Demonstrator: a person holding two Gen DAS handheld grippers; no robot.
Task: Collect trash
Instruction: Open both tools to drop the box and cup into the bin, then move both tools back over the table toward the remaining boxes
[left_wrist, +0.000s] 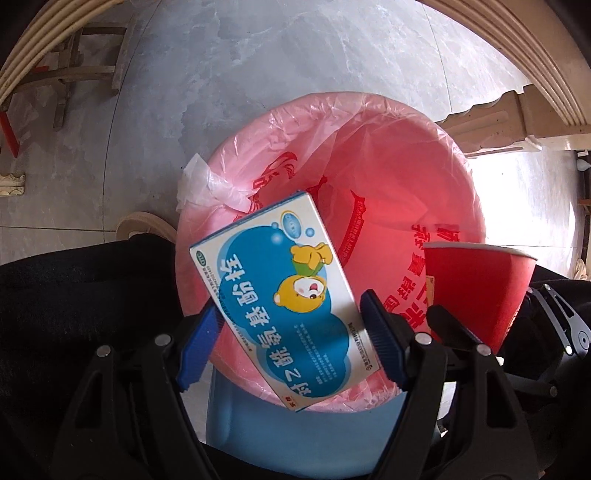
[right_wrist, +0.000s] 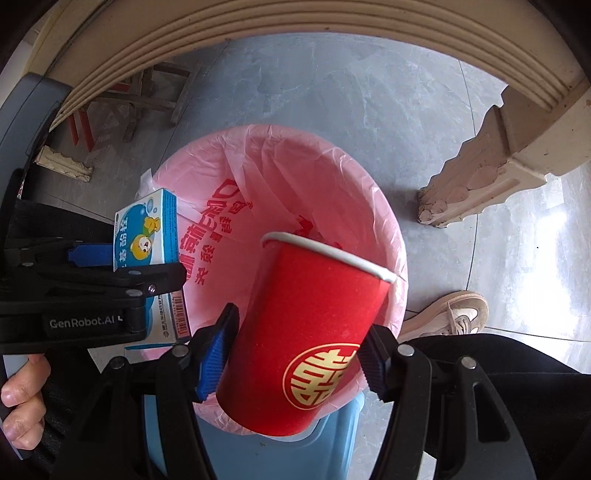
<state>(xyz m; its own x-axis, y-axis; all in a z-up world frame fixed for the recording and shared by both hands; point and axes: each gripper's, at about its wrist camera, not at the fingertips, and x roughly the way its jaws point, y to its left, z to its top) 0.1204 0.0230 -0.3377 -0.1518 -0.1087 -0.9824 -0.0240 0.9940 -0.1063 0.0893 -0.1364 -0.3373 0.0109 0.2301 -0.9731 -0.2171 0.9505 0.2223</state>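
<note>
Hovering over the bin (left_wrist: 369, 155), the left tool (left_wrist: 290, 332) clamps a box (left_wrist: 284, 295) and the right tool (right_wrist: 295, 354) a cup (right_wrist: 306, 332); released now, each could clip the near rim just below and tumble onto the floor (left_wrist: 258, 55).

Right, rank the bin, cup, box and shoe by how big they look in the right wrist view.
1. Bin, largest.
2. Cup, though it sits nearest the camera, which inflates it.
3. Box, partly hidden by the left tool.
4. Shoe, only partly in view, so unsure against the box.
</note>
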